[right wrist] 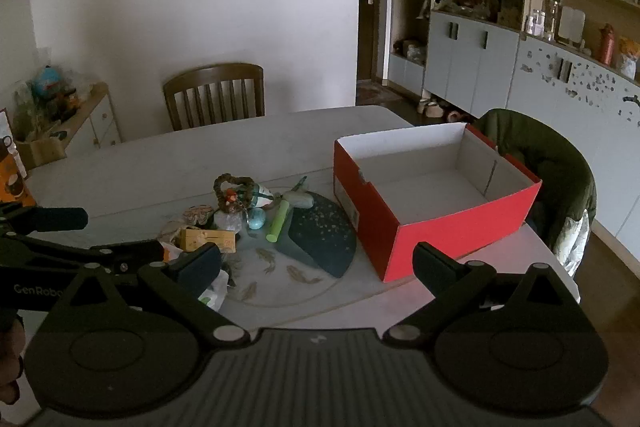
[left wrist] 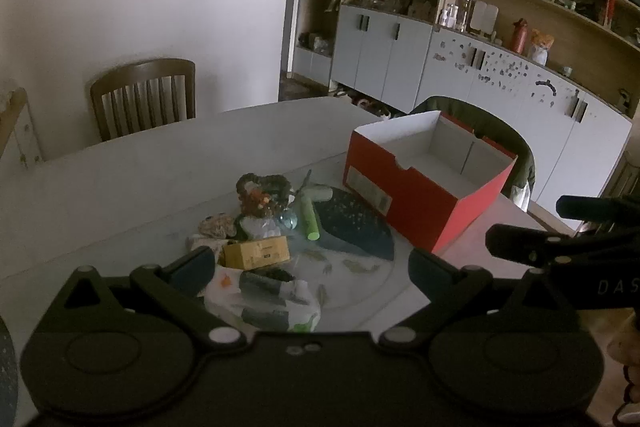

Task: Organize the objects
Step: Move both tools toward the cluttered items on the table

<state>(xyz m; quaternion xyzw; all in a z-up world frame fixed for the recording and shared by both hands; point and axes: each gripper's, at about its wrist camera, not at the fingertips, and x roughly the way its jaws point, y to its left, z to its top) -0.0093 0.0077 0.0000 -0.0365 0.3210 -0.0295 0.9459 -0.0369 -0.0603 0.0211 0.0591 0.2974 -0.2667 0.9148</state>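
Red box point(right wrist: 436, 227) empty, pile point(right wrist: 240, 223) at its 9 o'clock; left gripper point(left wrist: 310, 263), right gripper point(right wrist: 318, 263) both spread wide, nothing held.

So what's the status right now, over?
Left gripper and right gripper open, empty. Red cardboard box empty; small clutter pile beside it untouched. Nothing blocking.

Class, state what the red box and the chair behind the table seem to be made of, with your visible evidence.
Red box: likely cardboard, matte red outside, plain pale inside; thin folded walls.
Chair: apparently wood, brown with a slight sheen; slatted back.
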